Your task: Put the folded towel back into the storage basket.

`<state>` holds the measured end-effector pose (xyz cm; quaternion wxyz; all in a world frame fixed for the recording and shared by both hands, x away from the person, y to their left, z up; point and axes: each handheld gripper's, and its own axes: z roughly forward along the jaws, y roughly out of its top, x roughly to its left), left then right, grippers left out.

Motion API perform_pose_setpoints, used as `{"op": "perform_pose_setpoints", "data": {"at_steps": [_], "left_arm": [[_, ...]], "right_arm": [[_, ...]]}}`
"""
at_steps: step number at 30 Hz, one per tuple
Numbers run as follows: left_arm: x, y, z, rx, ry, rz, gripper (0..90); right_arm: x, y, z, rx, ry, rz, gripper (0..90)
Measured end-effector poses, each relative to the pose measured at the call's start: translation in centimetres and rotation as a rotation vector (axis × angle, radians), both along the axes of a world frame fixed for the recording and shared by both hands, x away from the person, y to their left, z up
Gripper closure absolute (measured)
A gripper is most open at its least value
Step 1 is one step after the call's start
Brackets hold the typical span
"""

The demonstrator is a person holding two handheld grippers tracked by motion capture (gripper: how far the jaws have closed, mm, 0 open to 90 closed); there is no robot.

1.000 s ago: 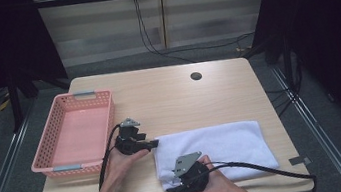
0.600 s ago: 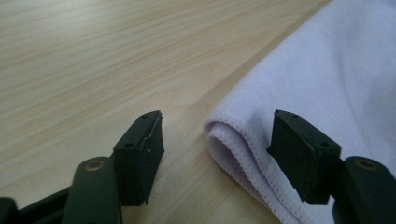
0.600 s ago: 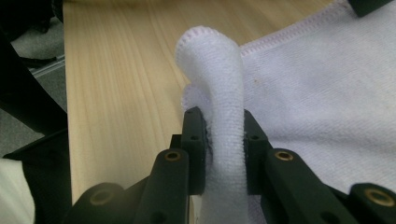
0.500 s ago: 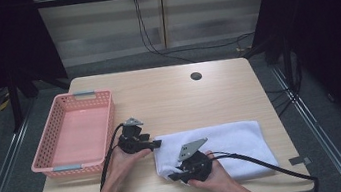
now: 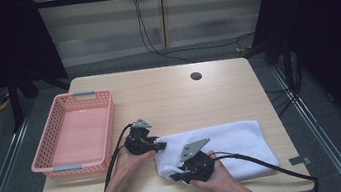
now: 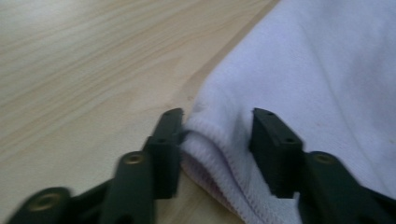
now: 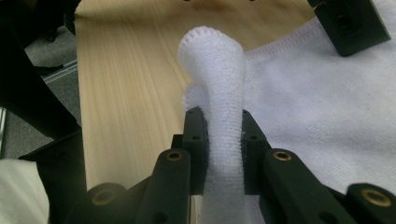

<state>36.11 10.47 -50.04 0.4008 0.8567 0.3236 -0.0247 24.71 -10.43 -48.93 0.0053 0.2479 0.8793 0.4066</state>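
Towel [image 5: 226, 146], white and folded, lies flat on the near right part of the table [image 5: 168, 96], with its left edge facing both hands. That edge is where the work is: each hand brings its tool to one of the two left corners, which suggests the cloth is about to be lifted or folded over from that side.

Right tool [image 7: 219, 121] is clamped on the near left corner; in the right gripper view a ridge of terry stands up between its black jaws, pinched tight from both sides, so the corner is raised off the wood. Left tool [image 6: 217, 126] sits at the far left corner. Its jaws have just been closing, and in the left gripper view the hemmed corner lies between them, one jaw touching the hem, the other still a little apart from the cloth, so I judge it not yet gripping.

Beyond the left hand [image 5: 130, 162], well apart from the cloth, a pink basket [image 5: 59, 142] stands empty at the left side, likely where the cloth is meant to go.
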Motion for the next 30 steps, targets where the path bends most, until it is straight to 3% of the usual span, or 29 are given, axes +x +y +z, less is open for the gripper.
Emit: {"op": "perform_pose_setpoints", "data": {"at_steps": [3,9,15,21,25,30], "left_arm": [[0.0,0.1,0.1,-0.040,0.017,0.007,76.4],[0.0,0.1,0.9,-0.137,0.048,0.017,77.9],[0.1,0.6,2.9,-0.187,0.028,0.024,77.9],[0.2,1.9,3.6,-0.180,0.028,0.056,78.2],[0.2,3.1,4.4,-0.211,0.016,0.076,78.5],[0.3,3.7,5.3,-0.212,0.008,0.079,78.6]], "right_arm": [[-0.1,-0.2,0.1,0.001,0.003,-0.007,78.1],[-0.5,-1.1,1.3,0.027,-0.015,-0.031,78.1],[-0.7,-1.5,2.9,0.070,-0.036,-0.047,78.1],[-0.6,-0.2,3.9,0.084,-0.061,-0.031,78.1],[-0.2,0.8,4.7,0.129,-0.056,-0.024,78.3],[-0.5,2.9,5.8,0.047,-0.129,0.013,78.3]]}}
